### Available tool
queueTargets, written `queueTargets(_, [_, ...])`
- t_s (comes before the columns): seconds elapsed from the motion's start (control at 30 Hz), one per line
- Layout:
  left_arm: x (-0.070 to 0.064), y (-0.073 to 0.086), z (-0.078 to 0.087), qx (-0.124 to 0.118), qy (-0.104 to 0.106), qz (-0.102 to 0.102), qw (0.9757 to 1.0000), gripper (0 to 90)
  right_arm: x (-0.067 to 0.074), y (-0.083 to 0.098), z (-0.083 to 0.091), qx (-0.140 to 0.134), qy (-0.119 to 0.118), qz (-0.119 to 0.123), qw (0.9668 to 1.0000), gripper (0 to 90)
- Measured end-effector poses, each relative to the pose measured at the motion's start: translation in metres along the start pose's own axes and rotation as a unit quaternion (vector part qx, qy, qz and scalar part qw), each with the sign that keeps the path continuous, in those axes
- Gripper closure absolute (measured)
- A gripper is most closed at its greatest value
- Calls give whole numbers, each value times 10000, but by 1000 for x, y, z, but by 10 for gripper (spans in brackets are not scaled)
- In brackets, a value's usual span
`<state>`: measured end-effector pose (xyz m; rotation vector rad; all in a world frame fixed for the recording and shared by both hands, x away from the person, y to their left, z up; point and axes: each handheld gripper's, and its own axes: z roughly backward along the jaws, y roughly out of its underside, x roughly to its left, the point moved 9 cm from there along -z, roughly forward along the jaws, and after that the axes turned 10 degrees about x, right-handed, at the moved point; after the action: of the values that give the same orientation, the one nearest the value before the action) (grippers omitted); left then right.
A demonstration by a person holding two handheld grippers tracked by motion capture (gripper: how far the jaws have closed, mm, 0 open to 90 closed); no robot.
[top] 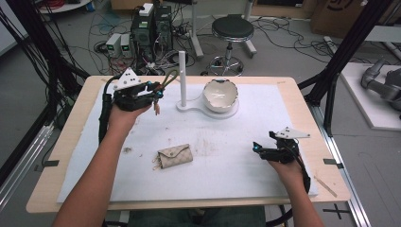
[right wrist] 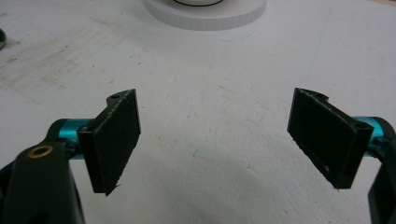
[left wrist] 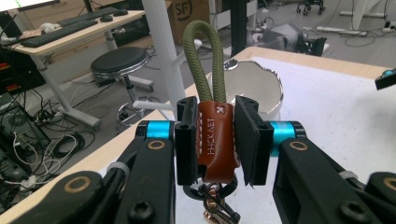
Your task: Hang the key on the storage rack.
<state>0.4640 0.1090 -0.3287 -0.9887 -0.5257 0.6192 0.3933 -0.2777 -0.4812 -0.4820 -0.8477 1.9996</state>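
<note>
Wooden tabletop (top: 71, 123) carries a white mat (top: 236, 156) over most of its surface; the mat is scuffed and stained near its centre. At the far middle of the mat sits a white stand (top: 189, 106) with an upright post (top: 182, 75), and on its round base rests a white bowl (top: 220, 94) with an irregular, scalloped rim. A beige key pouch (top: 175, 156) lies flat near the centre of the mat, well apart from both grippers. The left gripper (top: 158, 92) is held above the far left part of the mat, just beside the post, with its jaws clenched on a keychain (left wrist: 214, 140): the brown leather tab is pinched squarely between the two black pads (left wrist: 187, 140), an olive-green cord loop (left wrist: 201, 60) stands upright above them, and a metal ring with clips (left wrist: 212, 200) hangs below. In the left gripper view the post and bowl lie directly beyond the loop. The right gripper (top: 256, 147) sits low over the right part of the mat, near the front edge, jaws released and spread wide with nothing between them; in the right gripper view bare mat shows between the pads, and the stand's base lies farther off. A round stool (top: 231, 30) stands on the floor beyond the tabletop.
</note>
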Motion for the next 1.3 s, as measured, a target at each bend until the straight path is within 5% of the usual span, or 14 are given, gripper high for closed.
queueTargets(0.43, [2,-22,-25,101,-37,-71,9999,704,1,0,-1,22,-15,16,10000,174])
queueTargets(0.87, [7,-4,-46,430,-126,73,9990,703,-3,4,0,46,-19,-29,10000,174])
queueTargets(1.07, [14,10,-51,513,-31,358,9980,691,-1,5,-1,78,-36,-17,10000,174])
queueTargets(1.13, [15,12,-52,542,-29,426,9976,658,-1,5,-1,85,-19,-12,10000,174])
queueTargets(1.3, [18,15,-50,590,-100,547,9967,418,0,5,-2,96,-20,-10,10000,174])
